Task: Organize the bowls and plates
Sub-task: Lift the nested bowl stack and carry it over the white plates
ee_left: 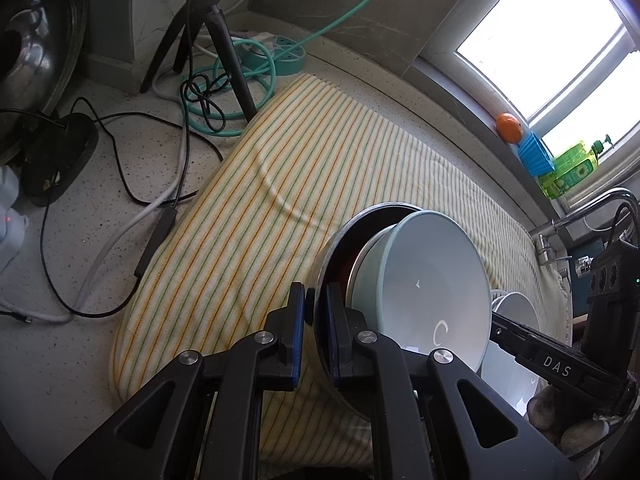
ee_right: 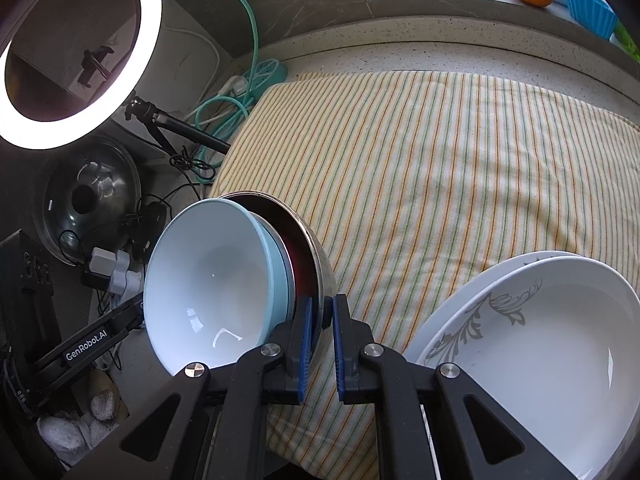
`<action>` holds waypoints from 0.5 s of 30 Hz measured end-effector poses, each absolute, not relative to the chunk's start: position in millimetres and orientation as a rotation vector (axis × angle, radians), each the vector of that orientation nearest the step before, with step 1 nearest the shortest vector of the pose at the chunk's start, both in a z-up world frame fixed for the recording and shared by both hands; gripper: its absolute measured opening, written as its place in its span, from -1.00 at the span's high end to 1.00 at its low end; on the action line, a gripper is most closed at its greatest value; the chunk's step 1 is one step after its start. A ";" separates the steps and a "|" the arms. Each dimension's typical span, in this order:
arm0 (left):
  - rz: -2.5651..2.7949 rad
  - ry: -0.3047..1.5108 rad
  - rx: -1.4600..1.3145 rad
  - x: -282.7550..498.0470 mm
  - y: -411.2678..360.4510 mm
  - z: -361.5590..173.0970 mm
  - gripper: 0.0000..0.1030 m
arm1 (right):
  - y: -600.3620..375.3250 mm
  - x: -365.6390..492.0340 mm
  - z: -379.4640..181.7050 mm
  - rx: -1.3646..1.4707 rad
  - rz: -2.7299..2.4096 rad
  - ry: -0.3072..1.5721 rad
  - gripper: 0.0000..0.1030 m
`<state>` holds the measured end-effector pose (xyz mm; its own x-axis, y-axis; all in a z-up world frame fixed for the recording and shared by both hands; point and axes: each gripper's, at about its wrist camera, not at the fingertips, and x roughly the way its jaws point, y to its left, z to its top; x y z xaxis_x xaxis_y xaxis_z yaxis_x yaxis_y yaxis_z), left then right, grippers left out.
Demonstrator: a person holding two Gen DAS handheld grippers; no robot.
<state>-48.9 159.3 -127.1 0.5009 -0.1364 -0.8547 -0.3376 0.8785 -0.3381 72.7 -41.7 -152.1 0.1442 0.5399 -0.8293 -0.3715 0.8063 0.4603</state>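
both the left hand-held gripper (ee_left: 316,312) and the right hand-held gripper (ee_right: 322,320) are closed on the rim of a tilted round steel bowl (ee_left: 326,256). a pale blue ceramic bowl (ee_left: 432,280) nests inside it, at lower centre of each frame. white leaf-patterned plates (ee_right: 540,360) sit lower right.

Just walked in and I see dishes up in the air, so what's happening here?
A person is holding a nested stack of bowls with two handheld grippers. The left gripper and right gripper both clamp the rim of the outer metal bowl, which is tilted on its side above the striped cloth. A pale blue bowl sits nested inside it. White plates with a grey leaf pattern are stacked at the right, untouched.
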 end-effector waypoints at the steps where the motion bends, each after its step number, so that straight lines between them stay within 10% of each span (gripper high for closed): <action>1: 0.127 1.046 -0.506 -48.8 159.4 -124.9 0.83 | -42.4 72.3 -150.0 0.163 0.662 1.263 0.82; 15: 0.051 0.993 -0.473 -38.3 138.5 -94.6 0.83 | -73.3 68.9 -115.5 0.239 0.625 1.214 0.82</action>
